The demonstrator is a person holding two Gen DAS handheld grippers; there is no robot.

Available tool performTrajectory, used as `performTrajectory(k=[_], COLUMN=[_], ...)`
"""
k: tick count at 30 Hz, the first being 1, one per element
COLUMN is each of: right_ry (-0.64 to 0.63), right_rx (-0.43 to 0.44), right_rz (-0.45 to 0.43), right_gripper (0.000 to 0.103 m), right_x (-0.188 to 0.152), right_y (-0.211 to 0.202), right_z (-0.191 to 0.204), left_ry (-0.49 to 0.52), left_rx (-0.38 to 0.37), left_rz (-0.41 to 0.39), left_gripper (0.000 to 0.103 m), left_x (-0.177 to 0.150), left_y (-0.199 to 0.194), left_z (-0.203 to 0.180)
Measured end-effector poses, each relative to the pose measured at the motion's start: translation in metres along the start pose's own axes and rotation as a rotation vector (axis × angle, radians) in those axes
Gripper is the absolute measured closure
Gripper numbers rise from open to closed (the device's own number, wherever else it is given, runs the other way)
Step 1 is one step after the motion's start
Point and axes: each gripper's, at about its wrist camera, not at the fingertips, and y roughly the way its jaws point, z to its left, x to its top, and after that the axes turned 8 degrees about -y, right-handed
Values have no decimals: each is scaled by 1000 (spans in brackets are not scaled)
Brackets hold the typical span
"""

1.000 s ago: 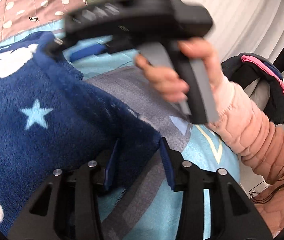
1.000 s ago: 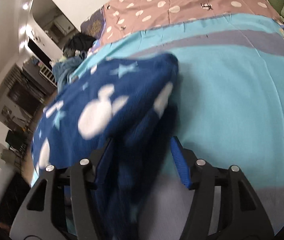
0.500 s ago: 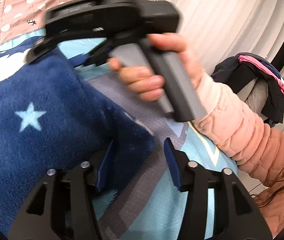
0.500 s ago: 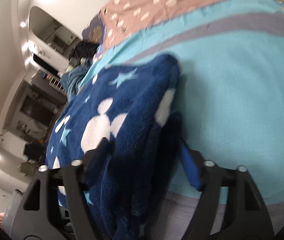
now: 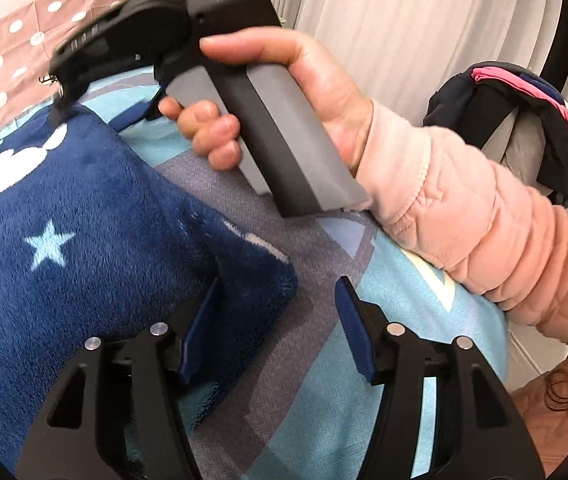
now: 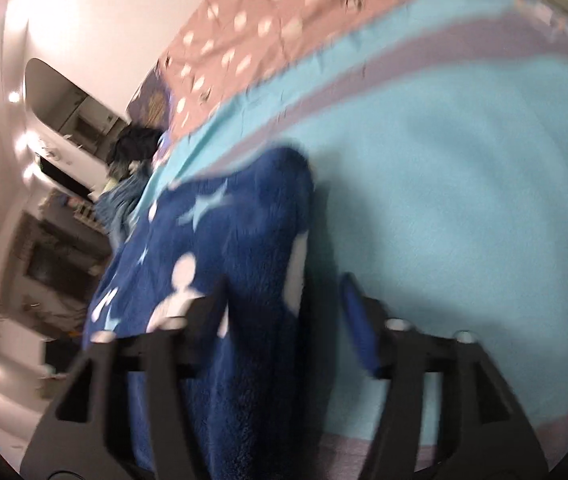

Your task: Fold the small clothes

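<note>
The right wrist view is smeared with blur, so the far room at its left edge is only a wash of lamps and dark shelves. The lower part of the blue fleece garment (image 6: 244, 280) runs under the frame of the right gripper (image 6: 284, 312) and out of sight. That gripper's jaws stand wide; the garment's right-hand fold lies between them, against the left finger, with a dark gap before the right pad (image 6: 357, 320). Whether the left pad touches cloth cannot be made out. To the right of the jaws lies open turquoise bedspread (image 6: 463, 200), bare up to the pink spotted quilt (image 6: 284, 12) beyond.

In the left wrist view the left gripper (image 5: 280, 316) has its jaws opening, and the rounded corner of the garment (image 5: 104, 220) sits between them, close to the left pad, clear of the right one. Its left side runs off the frame. Ahead of the jaws a hand (image 5: 284, 92) in a pink sleeve (image 5: 483, 220) holds the other gripper's handle, blocking the bed behind. Right of the jaws the bedspread ends at the bed's edge; a chair draped with dark clothes (image 5: 523, 128) stands before white curtains (image 5: 403, 20).
</note>
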Motion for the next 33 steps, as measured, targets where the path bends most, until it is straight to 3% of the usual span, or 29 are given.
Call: performTrajectory(k=[2,4,5,6,8,10,11,15,19,24,28,31,33], right_ry=[37,-16,-41,-28,12,25,-12,-183,-326,-564,-764,-899,-983], right_rx=[-3,-46,-69,-118,-150,-208,-238,-290,-324,-285,-171,-131,-120], right_rz=[82,56,60,60,61,56,33,-26,-47,-38,-16,5,-15], right_gripper=[33,57,74,80,80,69,62,52,49,42,42,44,46], right_x=[3,10,14,19,21,19,15,-3,-32,-75,-118,-152,-176], right_y=[24,33,39,45,45,33,19,-24,-52,-49,-30,-10,1], right_z=[-7,-5,-3,-3,-3,5,16,52,96,184,267,321,349], left_ry=[-11,-21,-27,-32,-46,-68,-84,-91,-179,-424,-600,-692,-727], left_rx=[-8,-13,-13,-10,6,26,28,40,102,235,348,327,272], left_rz=[0,-4,-9,-14,-31,-53,-78,-175,-272,-504,-553,-555,-552], left_gripper=[45,45,45,45,45,45,45,45,45,45,45,45,45], left_x=[1,2,2,2,-2,-5,-10,-34,-65,-128,-180,-213,-224], left_y=[0,0,-1,-2,-7,-17,-29,-83,-144,-250,-295,-307,-307], left_z=[2,5,6,7,6,8,8,13,36,94,142,171,185])
